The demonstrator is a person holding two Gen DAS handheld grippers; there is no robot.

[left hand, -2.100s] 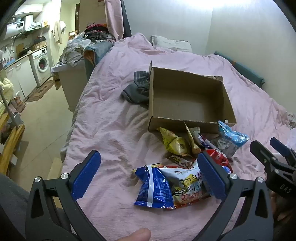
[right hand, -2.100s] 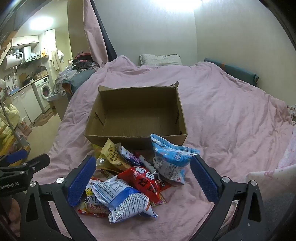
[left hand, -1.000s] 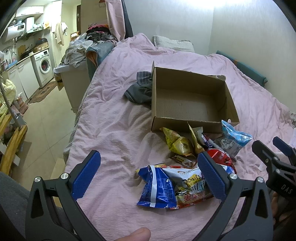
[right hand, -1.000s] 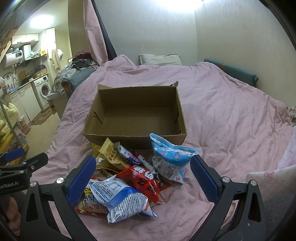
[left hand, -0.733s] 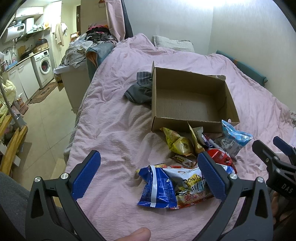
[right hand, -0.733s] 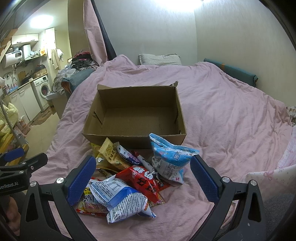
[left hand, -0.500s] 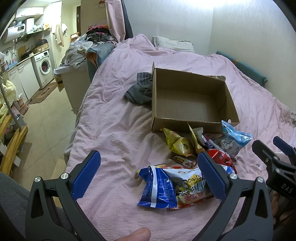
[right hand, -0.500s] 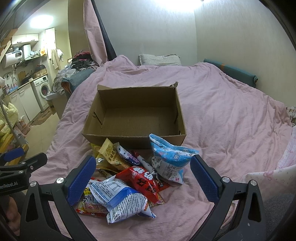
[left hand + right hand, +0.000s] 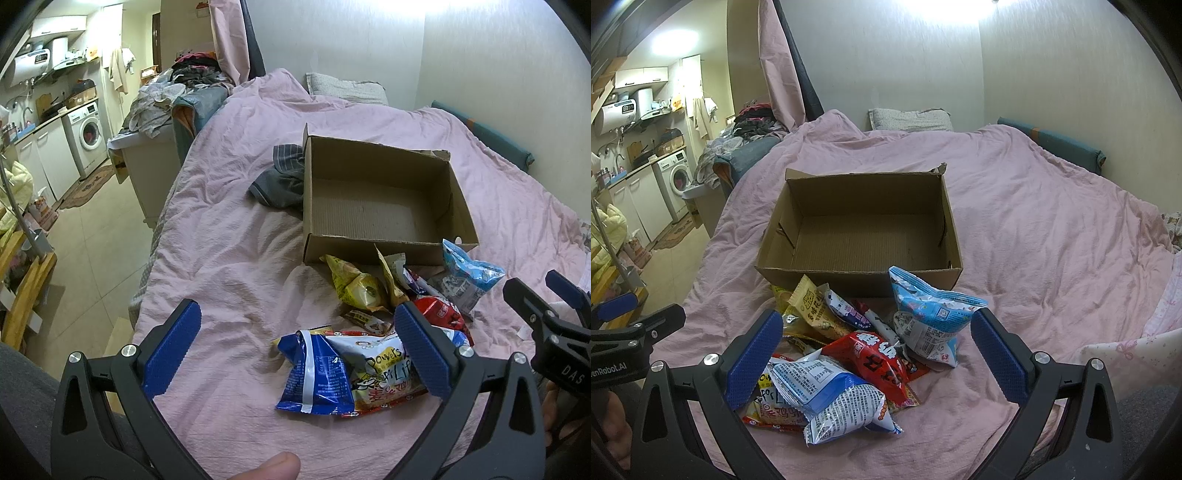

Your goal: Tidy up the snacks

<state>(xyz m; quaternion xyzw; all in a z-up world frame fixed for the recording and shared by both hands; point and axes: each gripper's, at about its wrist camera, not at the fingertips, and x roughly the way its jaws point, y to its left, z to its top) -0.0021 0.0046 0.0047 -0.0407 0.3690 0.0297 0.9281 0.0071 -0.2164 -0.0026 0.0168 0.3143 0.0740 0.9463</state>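
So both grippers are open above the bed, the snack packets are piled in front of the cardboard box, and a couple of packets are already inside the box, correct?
Not quite. The cardboard box is empty: the right wrist view shows only its bare corrugated floor. The rest holds: the left gripper and right gripper are both open above the bed, and the snack packets lie piled in front of the box.

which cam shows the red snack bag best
The right wrist view: the red snack bag lies nearly whole, centred between the open fingers. In the left wrist view only part of it shows, behind that gripper's right finger.
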